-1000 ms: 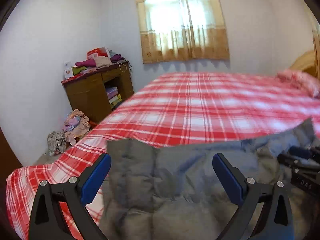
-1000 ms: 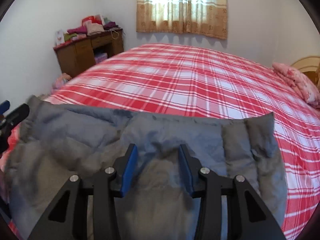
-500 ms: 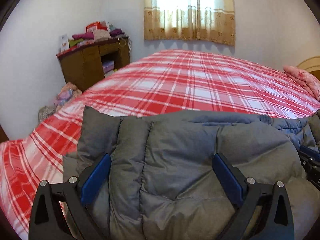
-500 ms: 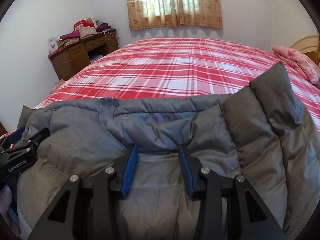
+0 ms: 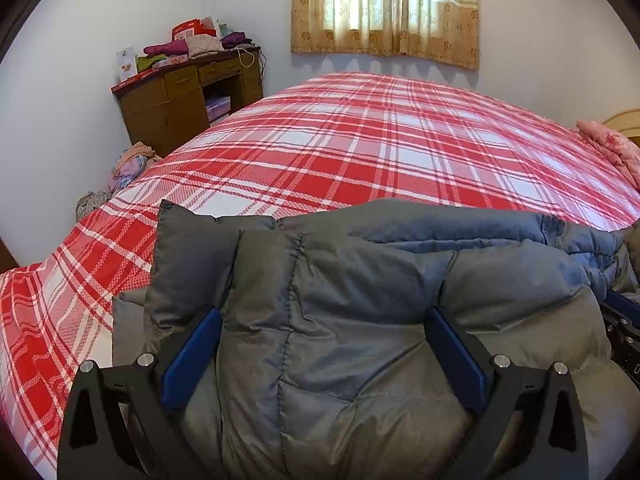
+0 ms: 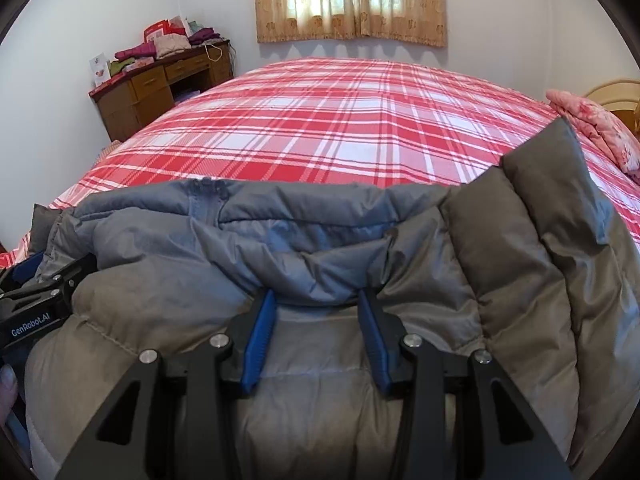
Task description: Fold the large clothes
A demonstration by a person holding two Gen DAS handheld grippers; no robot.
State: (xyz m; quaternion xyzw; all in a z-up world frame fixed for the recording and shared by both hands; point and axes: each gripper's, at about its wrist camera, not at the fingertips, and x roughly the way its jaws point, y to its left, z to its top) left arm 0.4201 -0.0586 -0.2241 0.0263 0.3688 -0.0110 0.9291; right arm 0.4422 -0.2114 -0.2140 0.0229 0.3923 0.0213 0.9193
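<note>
Broadly, a bed (image 5: pixel 360 152) with a red-and-white checked cover fills the room, running back to a curtained window (image 5: pixel 384 8). Across its near edge lies a grey padded jacket (image 5: pixel 344 320), bunched into a thick fold with its blue-grey lining showing along the top. A brown worktop (image 5: pixel 180 100) piled with folded clothes stands at the far left wall, a heap of clothes (image 5: pixel 128 164) on the floor beside it, and a pink pillow (image 6: pixel 592 124) rests at the bed's far right.

Both tools point down at a slant onto the jacket. The left tongs (image 5: pixel 324 344) stand spread wide, a broad swell of jacket bulging between the blue pads (image 5: pixel 192 356); whether they press it I cannot tell. The right tongs (image 6: pixel 316 332) are narrower and pinch a ridge of the jacket's folded edge. A fingertip (image 6: pixel 8 380) shows at the left rim of the right view.
</note>
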